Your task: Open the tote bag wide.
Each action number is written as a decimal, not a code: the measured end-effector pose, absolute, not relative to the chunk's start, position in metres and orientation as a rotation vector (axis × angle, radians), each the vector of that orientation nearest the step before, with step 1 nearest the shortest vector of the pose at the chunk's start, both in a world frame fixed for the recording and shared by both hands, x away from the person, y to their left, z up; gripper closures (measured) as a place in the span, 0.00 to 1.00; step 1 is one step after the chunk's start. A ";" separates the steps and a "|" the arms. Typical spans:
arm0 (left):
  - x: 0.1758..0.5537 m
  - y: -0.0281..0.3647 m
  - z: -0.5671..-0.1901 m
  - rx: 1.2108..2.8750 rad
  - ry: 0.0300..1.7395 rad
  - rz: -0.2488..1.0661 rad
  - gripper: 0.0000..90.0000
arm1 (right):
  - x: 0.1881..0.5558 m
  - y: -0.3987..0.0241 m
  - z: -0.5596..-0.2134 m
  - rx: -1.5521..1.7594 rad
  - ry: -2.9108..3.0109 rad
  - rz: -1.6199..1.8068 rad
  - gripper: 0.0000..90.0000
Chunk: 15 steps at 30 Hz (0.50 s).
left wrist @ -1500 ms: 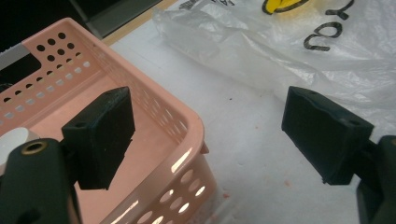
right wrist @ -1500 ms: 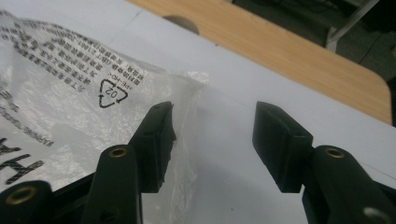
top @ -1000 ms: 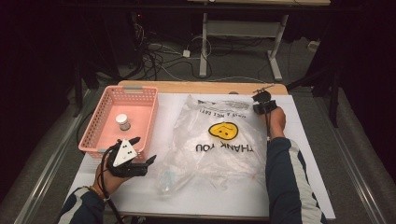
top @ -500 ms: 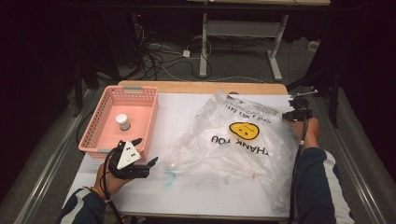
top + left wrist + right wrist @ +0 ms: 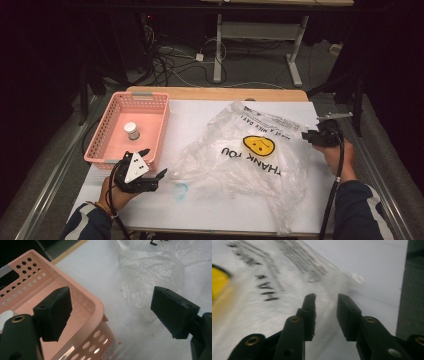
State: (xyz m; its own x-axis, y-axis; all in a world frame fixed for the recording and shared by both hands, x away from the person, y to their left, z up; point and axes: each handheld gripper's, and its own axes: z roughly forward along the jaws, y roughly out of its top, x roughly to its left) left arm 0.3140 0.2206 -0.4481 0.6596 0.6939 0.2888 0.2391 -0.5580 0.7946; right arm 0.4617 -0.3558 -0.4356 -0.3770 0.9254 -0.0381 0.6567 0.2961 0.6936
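Observation:
A clear plastic bag point(image 5: 250, 160) with a yellow face and "THANK YOU" print lies crumpled across the white table top. My right gripper point(image 5: 311, 135) is at the bag's right edge. Its jaws have just been opening and now stand a little apart point(image 5: 327, 297) over the blurred bag point(image 5: 262, 290), with no pad pressing on it. My left gripper point(image 5: 154, 162) is wide open beside the near right corner of the pink basket point(image 5: 100, 135). One of its fingers is over the basket rim point(image 5: 92, 302) and the other over the table, short of the bag's left end point(image 5: 150, 272).
A small white-lidded jar point(image 5: 131, 130) stands in the pink basket. A faint pale blue ring point(image 5: 181, 190) lies on the table near the left gripper. The table's right edge is just beyond the right hand, and a metal table frame stands behind in the dark.
The right gripper moved to the right, dragging the bag's edge with it and spreading the bag rightward, and its jaws came apart. The left gripper stayed put.

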 end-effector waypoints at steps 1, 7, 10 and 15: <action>0.314 0.220 -0.448 2.122 0.719 0.772 0.19 | 0.462 -0.356 -0.436 1.412 2.135 0.830 0.70; 0.312 0.219 -0.447 2.126 0.709 0.779 0.19 | 0.405 -0.306 -0.398 1.013 2.180 1.046 0.44; 0.312 0.220 -0.447 2.128 0.706 0.784 0.19 | 0.390 -0.285 -0.391 0.896 2.223 1.078 0.39; 0.310 0.220 -0.446 2.124 0.707 0.788 0.19 | 0.359 -0.226 -0.393 0.666 2.374 1.099 0.26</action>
State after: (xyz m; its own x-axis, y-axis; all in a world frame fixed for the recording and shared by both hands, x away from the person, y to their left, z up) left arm 0.3104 0.2203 -0.4461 0.6581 0.6890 0.3035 0.2275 -0.5663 0.7922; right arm 0.3588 -0.2262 -0.3935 -0.7879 0.5871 -0.1855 0.2385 0.5688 0.7871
